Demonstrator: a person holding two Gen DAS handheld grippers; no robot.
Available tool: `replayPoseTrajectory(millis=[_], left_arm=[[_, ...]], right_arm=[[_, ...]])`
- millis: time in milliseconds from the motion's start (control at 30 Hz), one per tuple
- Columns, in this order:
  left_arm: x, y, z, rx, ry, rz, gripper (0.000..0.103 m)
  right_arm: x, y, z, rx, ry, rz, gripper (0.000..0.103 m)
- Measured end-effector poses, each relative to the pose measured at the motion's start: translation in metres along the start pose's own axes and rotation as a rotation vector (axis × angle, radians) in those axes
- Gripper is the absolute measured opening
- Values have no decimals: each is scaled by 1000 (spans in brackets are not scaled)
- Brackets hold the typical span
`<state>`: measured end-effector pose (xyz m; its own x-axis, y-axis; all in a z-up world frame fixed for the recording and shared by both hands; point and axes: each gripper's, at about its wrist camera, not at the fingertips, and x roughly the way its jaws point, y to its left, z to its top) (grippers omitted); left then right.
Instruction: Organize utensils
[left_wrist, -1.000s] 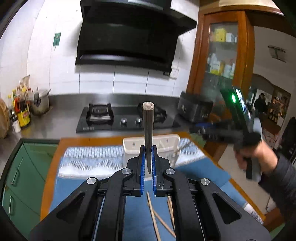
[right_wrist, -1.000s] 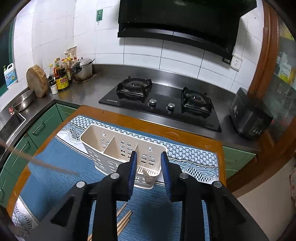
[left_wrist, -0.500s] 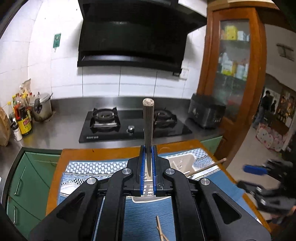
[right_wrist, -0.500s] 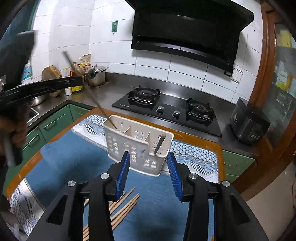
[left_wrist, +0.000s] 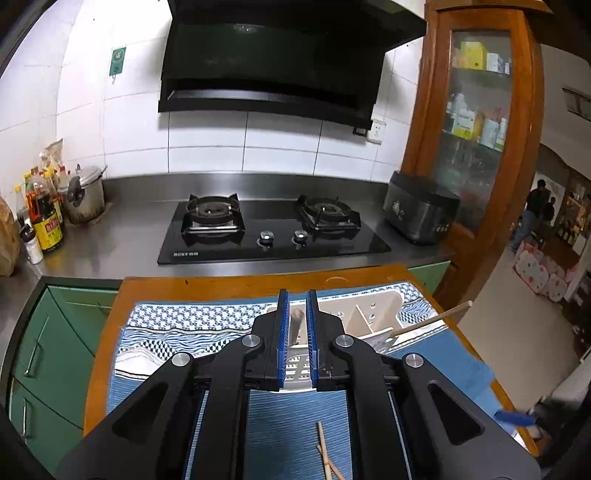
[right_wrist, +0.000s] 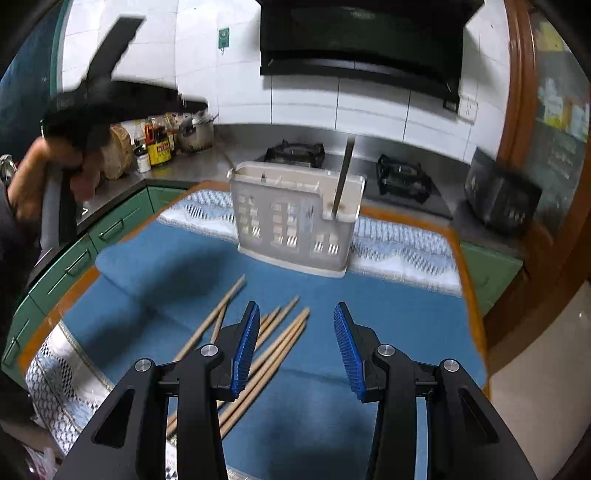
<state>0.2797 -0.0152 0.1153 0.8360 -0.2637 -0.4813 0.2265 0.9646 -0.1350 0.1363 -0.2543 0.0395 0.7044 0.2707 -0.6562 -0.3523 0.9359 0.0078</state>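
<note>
Now our left gripper (left_wrist: 295, 332) sits parted above the caddy (right_wrist: 295, 218), stick (right_wrist: 341, 181) inside; right gripper (right_wrist: 295, 347) gapes over chopsticks (right_wrist: 266, 354). Risk: grabbing several, or scattering them.

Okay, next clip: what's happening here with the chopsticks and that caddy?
A person is sorting chopsticks into a white utensil caddy on a blue mat. The left hand-held gripper is open above the caddy, a dark chopstick between its jaws. The right hand-held gripper hangs open over the loose wooden chopsticks on the mat. One dark utensil already stands in the caddy.
</note>
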Motion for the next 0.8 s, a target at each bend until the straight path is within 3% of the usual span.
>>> replayPoseTrajectory(millis=[300,567,800], left_arm=[[-61,-8,-17,13,-67,-29,17],[-98,-14,-80,40,-38,-24,17],[-111,-1,-134,-17,-4,-22,17]], right_arm=[[6,20,-59,80,85,32,33],[23,41,-111,181,165,60,21],[39,49,-125,245,183,33,16]])
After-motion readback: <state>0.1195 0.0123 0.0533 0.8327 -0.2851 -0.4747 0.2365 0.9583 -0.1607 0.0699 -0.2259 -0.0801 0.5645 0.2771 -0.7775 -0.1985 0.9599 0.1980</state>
